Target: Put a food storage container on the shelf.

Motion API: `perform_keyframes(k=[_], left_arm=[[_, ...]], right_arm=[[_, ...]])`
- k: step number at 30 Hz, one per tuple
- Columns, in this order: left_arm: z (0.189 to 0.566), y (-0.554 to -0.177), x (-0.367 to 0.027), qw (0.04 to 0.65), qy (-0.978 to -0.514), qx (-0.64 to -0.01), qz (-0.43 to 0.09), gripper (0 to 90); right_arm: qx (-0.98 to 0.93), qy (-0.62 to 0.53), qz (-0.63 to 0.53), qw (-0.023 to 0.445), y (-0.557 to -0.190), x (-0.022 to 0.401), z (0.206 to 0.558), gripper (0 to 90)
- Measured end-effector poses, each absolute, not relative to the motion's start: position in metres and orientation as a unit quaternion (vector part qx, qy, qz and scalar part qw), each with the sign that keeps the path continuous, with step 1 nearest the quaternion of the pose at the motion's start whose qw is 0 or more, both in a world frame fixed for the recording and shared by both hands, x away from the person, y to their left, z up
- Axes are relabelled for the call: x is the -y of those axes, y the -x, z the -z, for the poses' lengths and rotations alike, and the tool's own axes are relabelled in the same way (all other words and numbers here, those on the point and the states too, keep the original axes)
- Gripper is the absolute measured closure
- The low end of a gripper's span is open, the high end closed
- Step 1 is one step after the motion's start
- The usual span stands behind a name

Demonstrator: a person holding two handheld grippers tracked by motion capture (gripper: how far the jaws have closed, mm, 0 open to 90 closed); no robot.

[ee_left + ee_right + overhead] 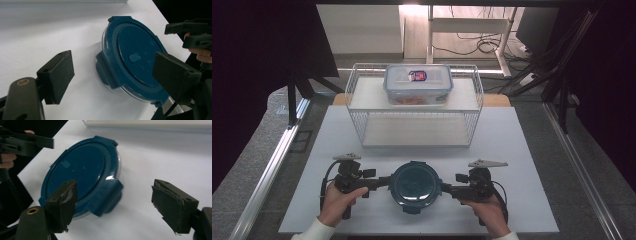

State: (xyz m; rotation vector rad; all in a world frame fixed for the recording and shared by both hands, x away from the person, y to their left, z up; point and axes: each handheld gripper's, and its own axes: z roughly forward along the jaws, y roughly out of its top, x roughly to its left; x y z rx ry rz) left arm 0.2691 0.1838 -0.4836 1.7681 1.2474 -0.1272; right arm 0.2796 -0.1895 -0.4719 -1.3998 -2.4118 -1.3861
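A round clear container with a dark teal lid [415, 186] sits on the white board near the front edge. My left gripper [386, 182] reaches it from the left and my right gripper [446, 189] from the right, each held in a hand. In the left gripper view the left gripper [115, 75] is open, with the lid's [135, 57] side latch tab [105, 68] between the jaws and untouched. In the right gripper view the right gripper [117, 206] is open too, straddling the opposite latch tab [110, 195] of the lid [82, 170] without pressing on it.
A white wire rack [362, 100] stands at the back of the board [512, 150]. On its top shelf is a rectangular clear box [418, 82] with a grey-blue clip lid and something red inside. Metal rails run along both sides.
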Motion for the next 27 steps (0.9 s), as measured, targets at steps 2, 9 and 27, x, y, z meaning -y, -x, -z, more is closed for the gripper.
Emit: perform_keyframes(k=[2,9,27], left_arm=[[0.487,-0.274,-0.182,0.469,-0.716,-0.514,0.067,15.6],[0.501,-0.284,-0.170,0.462,-0.715,-0.513,0.112,11.7],[0.524,-0.287,-0.159,0.450,-0.707,-0.516,0.177,11.6]], right_arm=[[0.769,0.461,0.441,0.034,-0.285,0.184,0.478,19.4],[0.756,0.486,0.432,0.073,-0.288,0.168,0.494,16.4],[0.728,0.524,0.425,0.123,-0.289,0.162,0.510,13.7]])
